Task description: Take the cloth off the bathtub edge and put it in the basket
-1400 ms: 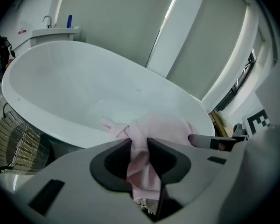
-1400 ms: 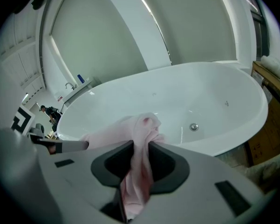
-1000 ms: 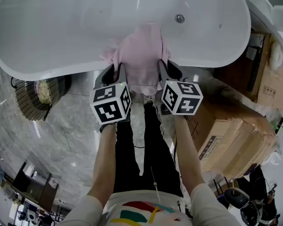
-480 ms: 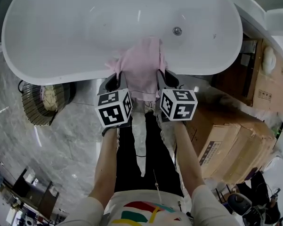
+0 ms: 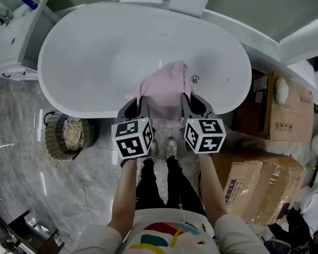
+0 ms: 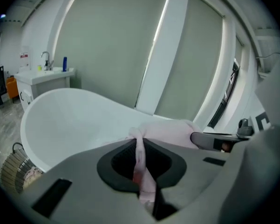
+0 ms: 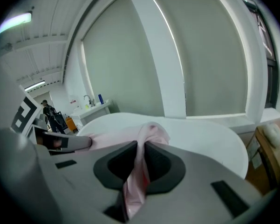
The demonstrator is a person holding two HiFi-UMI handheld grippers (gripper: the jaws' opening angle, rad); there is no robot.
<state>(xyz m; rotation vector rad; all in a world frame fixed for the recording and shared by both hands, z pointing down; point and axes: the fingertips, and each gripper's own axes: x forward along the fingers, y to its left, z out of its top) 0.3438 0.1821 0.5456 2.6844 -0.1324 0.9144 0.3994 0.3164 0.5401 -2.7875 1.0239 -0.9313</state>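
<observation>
A pale pink cloth (image 5: 164, 91) hangs between my two grippers above the near rim of the white bathtub (image 5: 95, 52). My left gripper (image 5: 139, 100) is shut on the cloth's left edge; pink fabric (image 6: 140, 164) is pinched between its dark pads. My right gripper (image 5: 183, 98) is shut on the right edge, where a fold of the cloth (image 7: 139, 171) runs down between its pads. A round wicker basket (image 5: 67, 136) stands on the floor left of the tub, with something pale inside it.
Cardboard boxes (image 5: 256, 176) are stacked on the floor to the right of the person's legs. A white vanity with a tap and a blue bottle (image 5: 10, 25) stands at the upper left. The floor is grey marble (image 5: 53, 194).
The head view has pulled back, so the tub and basket look smaller. Both grippers have lifted with the cloth, which now hangs stretched between them over the rim.
</observation>
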